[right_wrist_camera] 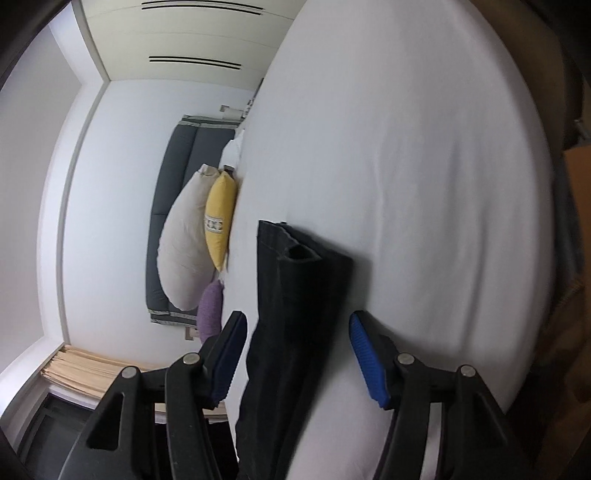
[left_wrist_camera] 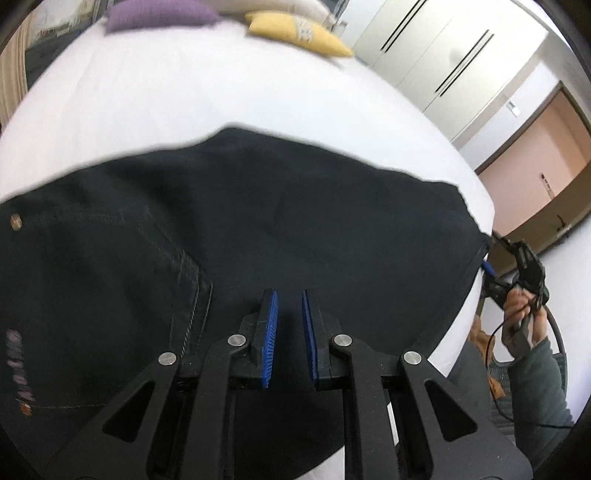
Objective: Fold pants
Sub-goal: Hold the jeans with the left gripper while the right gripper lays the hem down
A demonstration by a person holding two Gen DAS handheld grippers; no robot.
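Dark navy pants (left_wrist_camera: 236, 221) lie spread on a white bed (left_wrist_camera: 184, 92), waistband and pocket stitching to the left. My left gripper (left_wrist_camera: 289, 295) hovers over the pants with a narrow gap between its blue pads, holding nothing. In the left wrist view the right gripper (left_wrist_camera: 517, 258) is at the pants' right hem, off the bed's edge. In the right wrist view the pants' leg (right_wrist_camera: 295, 295) runs between my right gripper's (right_wrist_camera: 297, 319) wide-open fingers; the hem opening points away across the bed (right_wrist_camera: 424, 184).
Purple (left_wrist_camera: 159, 16) and yellow (left_wrist_camera: 299, 33) cushions lie at the bed's far end, with a grey pillow (right_wrist_camera: 184, 251) beside them. White wardrobes (left_wrist_camera: 443, 48) and a door (left_wrist_camera: 546, 158) stand to the right. A dark headboard (right_wrist_camera: 173, 184) is on the wall.
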